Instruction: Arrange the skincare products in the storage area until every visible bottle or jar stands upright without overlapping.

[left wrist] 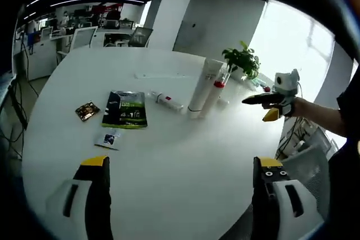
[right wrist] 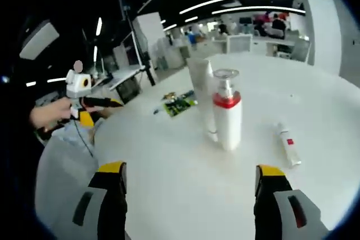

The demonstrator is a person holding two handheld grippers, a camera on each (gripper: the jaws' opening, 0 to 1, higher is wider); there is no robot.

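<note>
- The left hand-held gripper (left wrist: pixel 181 178) hangs over bare white desk (left wrist: pixel 169 155), jaws wide apart with nothing between them; it looks parked there to keep the whole layout in sight.
- The right hand-held gripper (right wrist: pixel 190 186) is likewise wide and empty, aimed straight at the pump bottle (right wrist: pixel 226 113), probably lining up an approach.
- The pump bottle, white with a red band and clear cap, stands upright near the desk's middle.
- A tall white tube (right wrist: pixel 201 91) stands just behind it, touching or nearly so; I cannot tell which. From the left gripper view the pair (left wrist: pixel 207 88) seem to lean together.
- A small tube (right wrist: pixel 287 144) with a red mark lies flat on the desk, apart from the pair. This one most plainly needs standing up.
- A green packet (left wrist: pixel 125 108), a brown sachet (left wrist: pixel 87 111) and a small pale sachet (left wrist: pixel 108 138) lie flat farther off.
- A potted plant (left wrist: pixel 243 60) sits at the far edge.
- Next likely job: grip the lying tube across its body and set it on end, clear of the pair.
</note>
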